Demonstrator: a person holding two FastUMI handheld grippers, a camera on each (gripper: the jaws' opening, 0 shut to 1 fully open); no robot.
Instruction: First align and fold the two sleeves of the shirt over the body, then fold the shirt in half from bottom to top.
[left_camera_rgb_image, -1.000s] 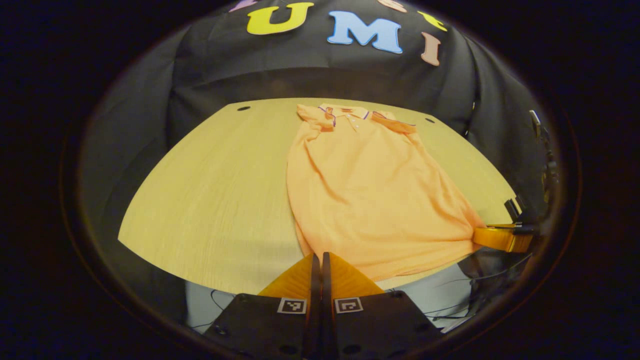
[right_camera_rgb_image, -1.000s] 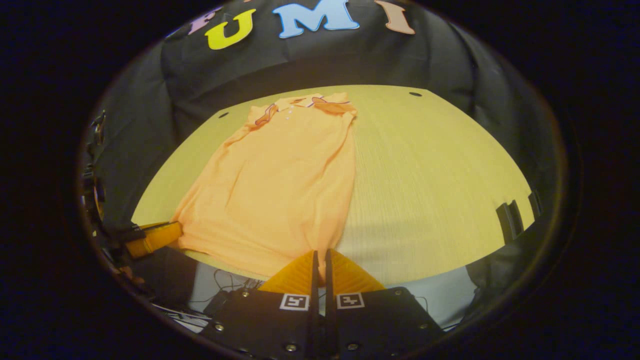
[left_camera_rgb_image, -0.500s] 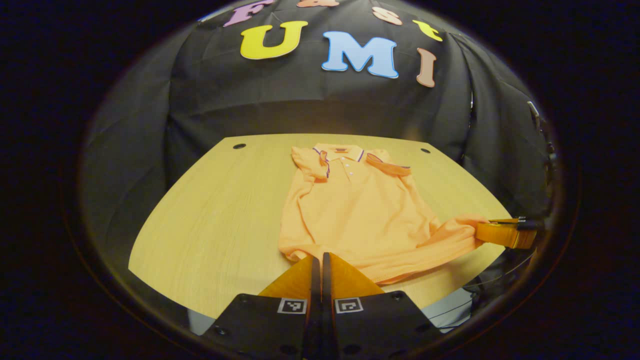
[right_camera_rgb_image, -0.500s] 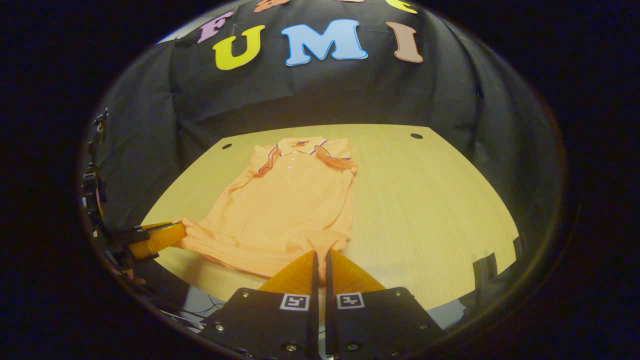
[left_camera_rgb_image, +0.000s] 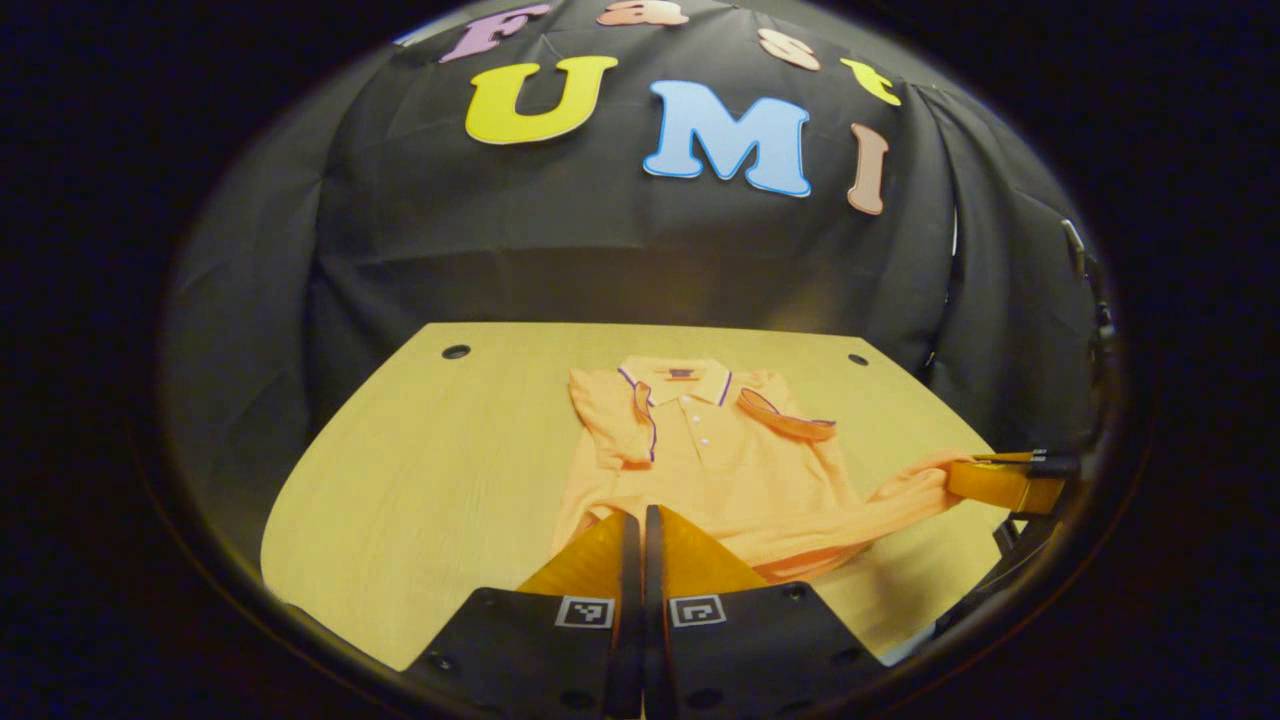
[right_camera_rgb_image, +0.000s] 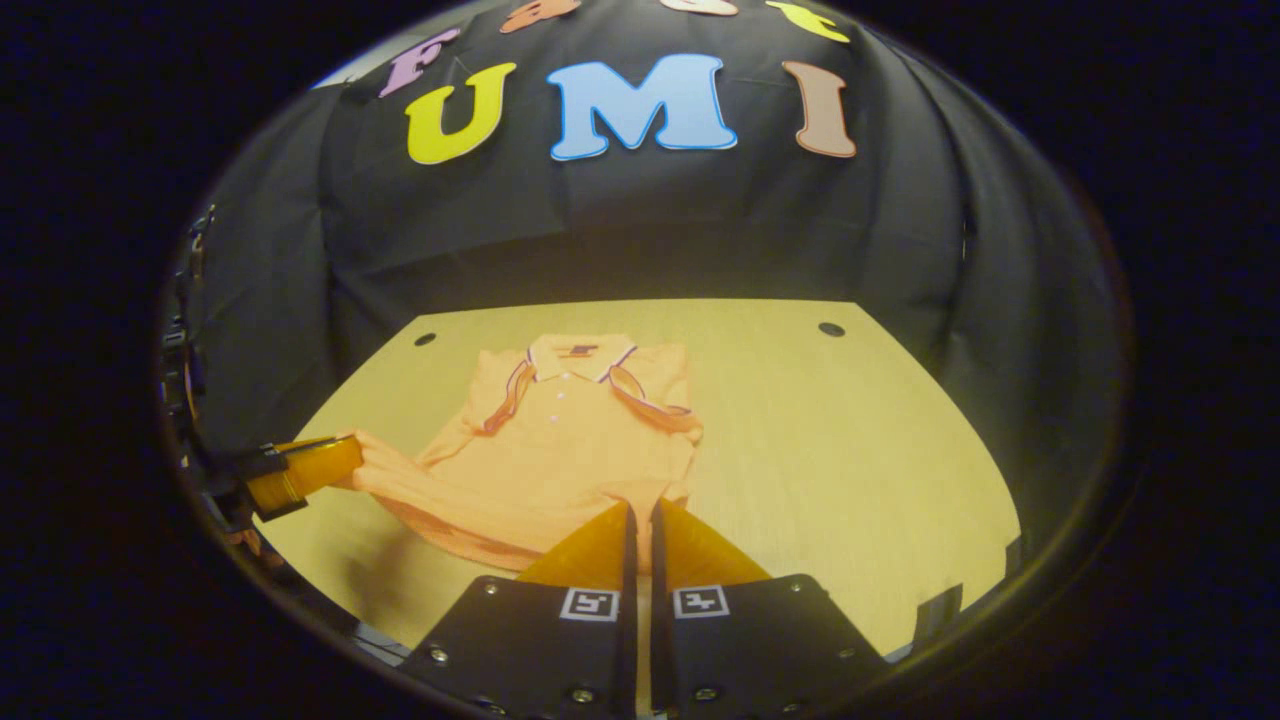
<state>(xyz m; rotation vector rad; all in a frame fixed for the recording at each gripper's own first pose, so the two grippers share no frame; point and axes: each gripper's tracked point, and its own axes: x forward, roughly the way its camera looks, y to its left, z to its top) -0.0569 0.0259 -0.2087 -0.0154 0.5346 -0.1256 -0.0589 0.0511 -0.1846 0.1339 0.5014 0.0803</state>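
Observation:
An orange polo shirt (left_camera_rgb_image: 715, 470) (right_camera_rgb_image: 560, 450) lies on the wooden table (left_camera_rgb_image: 430, 480), collar toward the booth wall, both sleeves folded over the chest. My left gripper (left_camera_rgb_image: 634, 520) is shut on the hem's left corner and holds it lifted above the body. My right gripper (right_camera_rgb_image: 640, 512) is shut on the hem's other corner, also lifted. The right gripper (left_camera_rgb_image: 1000, 480) appears at the right edge of the left gripper view with cloth trailing from it. The left gripper (right_camera_rgb_image: 300, 472) appears at the left edge of the right gripper view. The raised lower half sags between them.
Two small dark holes (left_camera_rgb_image: 456, 352) (left_camera_rgb_image: 858, 359) mark the table's far corners. Black cloth hangs close behind the table. Bare wood stretches left of the shirt (left_camera_rgb_image: 400, 500) and right of it (right_camera_rgb_image: 850, 450).
Both grippers have carried the hem up and forward toward the collar. The flat lower body has shortened, and the collar now sits much nearer in both views.

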